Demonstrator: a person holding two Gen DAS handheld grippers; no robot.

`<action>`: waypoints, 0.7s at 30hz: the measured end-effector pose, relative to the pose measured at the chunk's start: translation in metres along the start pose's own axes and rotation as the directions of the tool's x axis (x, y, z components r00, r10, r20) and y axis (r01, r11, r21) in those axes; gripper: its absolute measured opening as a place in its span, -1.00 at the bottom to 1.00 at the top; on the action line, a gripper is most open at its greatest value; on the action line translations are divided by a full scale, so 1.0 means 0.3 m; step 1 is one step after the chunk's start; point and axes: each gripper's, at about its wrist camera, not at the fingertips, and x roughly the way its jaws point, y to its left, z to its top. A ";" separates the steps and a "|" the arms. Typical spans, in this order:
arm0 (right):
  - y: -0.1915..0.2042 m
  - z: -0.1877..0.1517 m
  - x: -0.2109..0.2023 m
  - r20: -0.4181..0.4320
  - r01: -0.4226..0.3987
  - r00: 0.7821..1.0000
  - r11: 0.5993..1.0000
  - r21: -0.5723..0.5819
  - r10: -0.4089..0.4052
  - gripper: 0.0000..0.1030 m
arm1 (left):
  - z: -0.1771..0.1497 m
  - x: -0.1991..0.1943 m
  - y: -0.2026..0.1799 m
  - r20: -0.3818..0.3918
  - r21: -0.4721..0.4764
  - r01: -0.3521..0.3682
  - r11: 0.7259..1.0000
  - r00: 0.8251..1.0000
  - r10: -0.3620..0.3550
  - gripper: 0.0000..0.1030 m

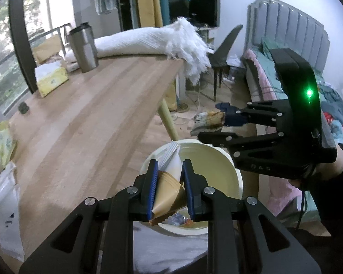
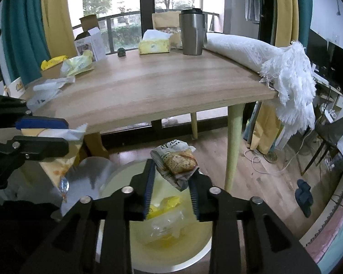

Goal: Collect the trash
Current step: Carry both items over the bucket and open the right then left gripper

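My left gripper (image 1: 170, 166) is shut on a tan, grease-stained paper wrapper (image 1: 167, 194), which hangs over the cream trash bin (image 1: 212, 166) on the floor by the table. The right wrist view has the same gripper (image 2: 66, 134) at the left with that wrapper (image 2: 57, 166) drooping from it. My right gripper (image 2: 172, 169) holds a crumpled noodle wrapper (image 2: 178, 162) at its fingertips above the bin (image 2: 135, 228), and both pads touch it. Inside the bin lie yellow and clear plastic scraps. From the left wrist view, the right gripper (image 1: 209, 121) and noodle wrapper (image 1: 211, 117) hover beyond the bin's far rim.
The wooden table (image 2: 148, 86) carries a steel tumbler (image 2: 192, 32), a yellow tissue box (image 2: 154, 44), a fringed white cloth (image 2: 290, 82), boxes and plastic bags (image 2: 50, 89) at its left. A pale table leg (image 2: 233, 148) stands by the bin. A slipper (image 2: 304, 194) and cables lie on the floor.
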 end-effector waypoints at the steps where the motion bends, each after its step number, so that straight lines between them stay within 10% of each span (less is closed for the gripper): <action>1: -0.007 -0.007 0.003 -0.001 -0.007 1.000 1.000 0.001 0.007 -0.28 | 0.001 0.009 -0.007 -0.006 0.004 0.001 1.000 1.000 -0.001 -0.54; 8: -0.069 -0.055 0.018 -0.010 0.009 1.000 1.000 0.025 -0.009 0.12 | 0.007 0.108 -0.052 -0.077 0.032 0.014 0.999 0.997 -0.011 -0.54; 21: -0.200 -0.129 0.050 -0.060 0.046 0.997 0.995 0.092 -0.040 0.18 | 0.024 0.268 -0.096 -0.194 0.011 0.063 0.998 0.979 -0.060 -0.48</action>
